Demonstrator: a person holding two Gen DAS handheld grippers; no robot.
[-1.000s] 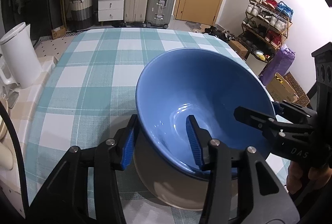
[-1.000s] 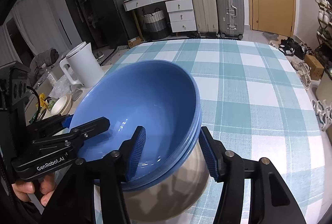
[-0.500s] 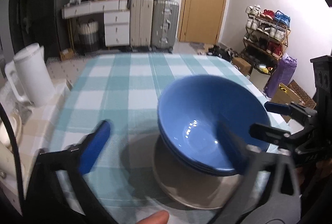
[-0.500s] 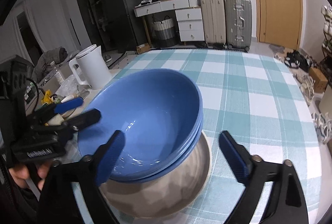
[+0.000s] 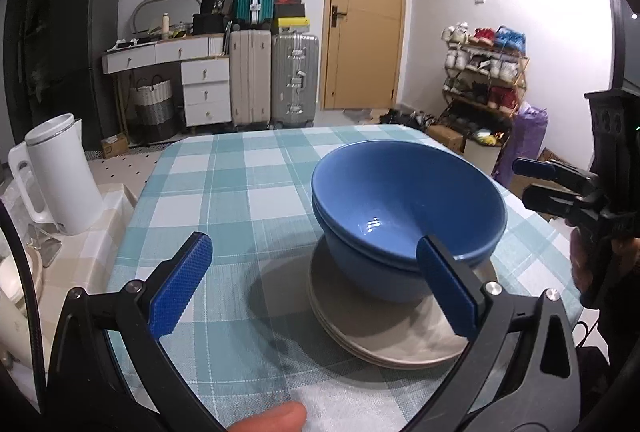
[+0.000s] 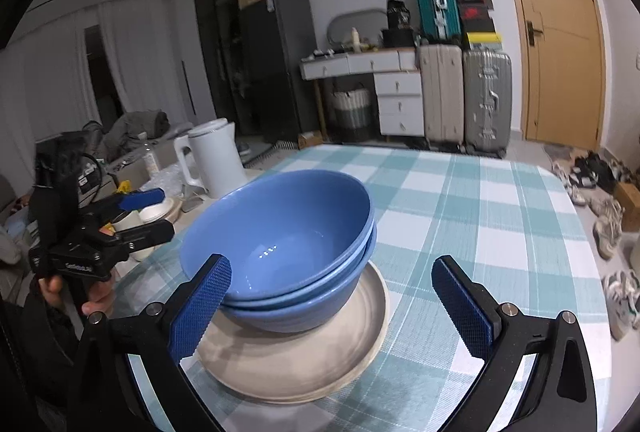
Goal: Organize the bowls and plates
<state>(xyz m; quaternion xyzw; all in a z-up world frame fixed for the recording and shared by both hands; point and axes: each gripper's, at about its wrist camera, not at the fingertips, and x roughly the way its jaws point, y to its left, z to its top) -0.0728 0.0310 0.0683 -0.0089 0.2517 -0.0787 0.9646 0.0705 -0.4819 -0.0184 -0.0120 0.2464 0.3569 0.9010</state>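
**Both grippers clear of the stacked bowls**

My left gripper (image 5: 316, 284) is spread wide and empty; the nested blue bowls (image 5: 404, 208) sit at its one o'clock on the beige plates (image 5: 384, 336). My right gripper (image 6: 340, 306), its jaws opening with nothing between them, has the stack at eleven o'clock, about as near. The stack looks finished on the checked tablecloth (image 6: 500, 232).
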